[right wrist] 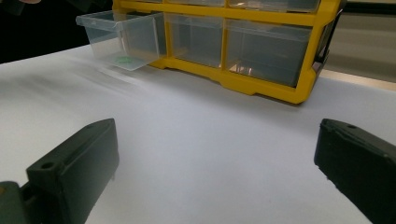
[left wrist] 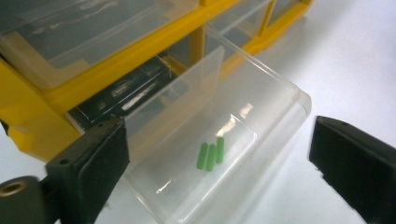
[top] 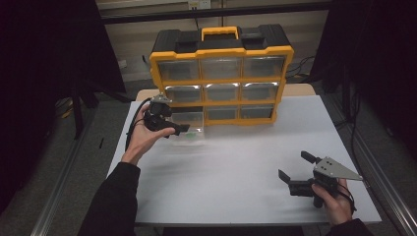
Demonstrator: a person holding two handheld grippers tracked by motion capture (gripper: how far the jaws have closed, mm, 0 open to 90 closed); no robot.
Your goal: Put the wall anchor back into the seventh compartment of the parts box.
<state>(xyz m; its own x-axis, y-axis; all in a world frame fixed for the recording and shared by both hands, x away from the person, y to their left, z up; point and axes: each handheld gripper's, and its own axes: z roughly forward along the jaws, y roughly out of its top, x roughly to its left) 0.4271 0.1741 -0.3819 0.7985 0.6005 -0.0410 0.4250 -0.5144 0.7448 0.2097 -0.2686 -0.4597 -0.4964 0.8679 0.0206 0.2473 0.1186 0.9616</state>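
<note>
From the high view, a white surface (top: 236,167) stands in a dim room with dark curtains at both sides, carrying a yellow-and-black drawer organizer (top: 221,73) at its far edge. The left gripper (top: 178,130) is at the pulled-out bottom-left clear drawer (top: 191,129); the right gripper (top: 295,166) rests near the front right, fingers spread. In the left gripper view, the drawer lies between the wide-open fingers (left wrist: 91,163), three green pegs (left wrist: 211,155) on its floor. In the right gripper view, the open fingers (right wrist: 74,168) frame bare surface, the drawer well apart.
</note>
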